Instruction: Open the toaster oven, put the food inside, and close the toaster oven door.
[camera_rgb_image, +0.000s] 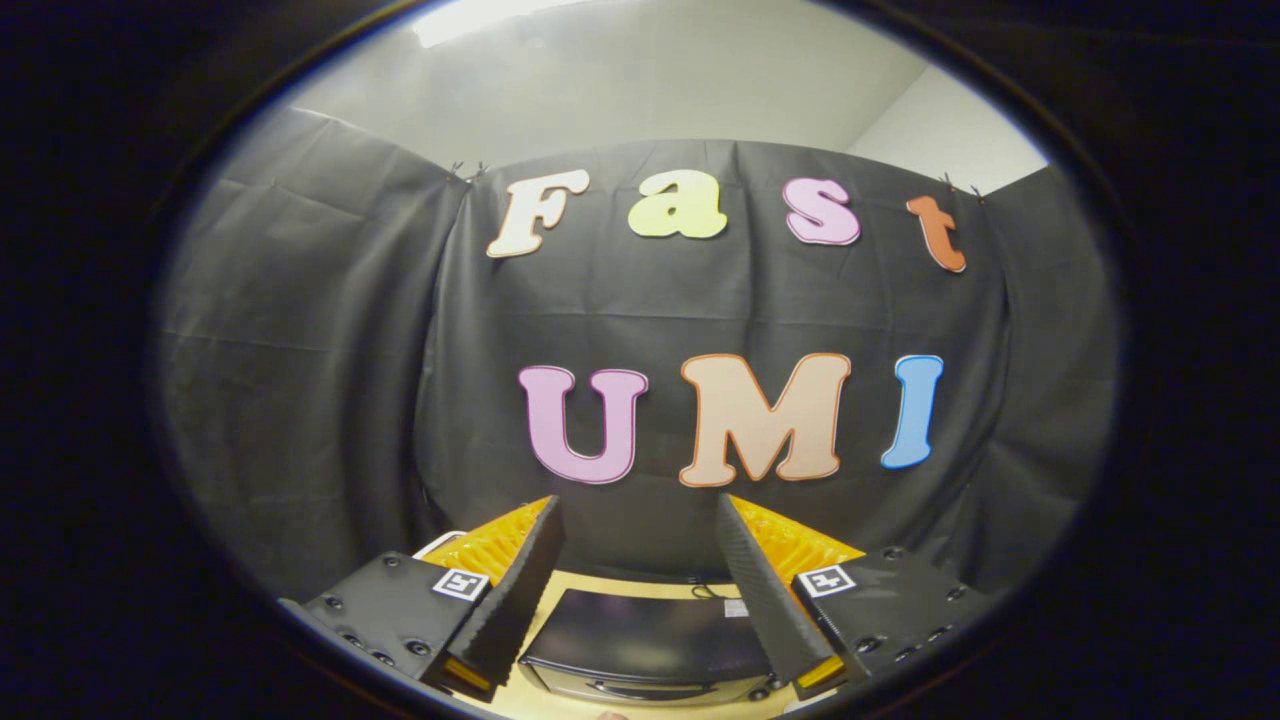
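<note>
Tool (640, 560) spread wide, empty, held high above black-topped, silver-fronted toaster oven (645, 640) on pale wooden surface (620, 582); door apparently shut. Likely lining up for the handle.

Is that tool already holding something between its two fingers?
No, the tool is open with nothing between its black ribbed fingers, and the black toaster oven sits below them on the tan table.
</note>
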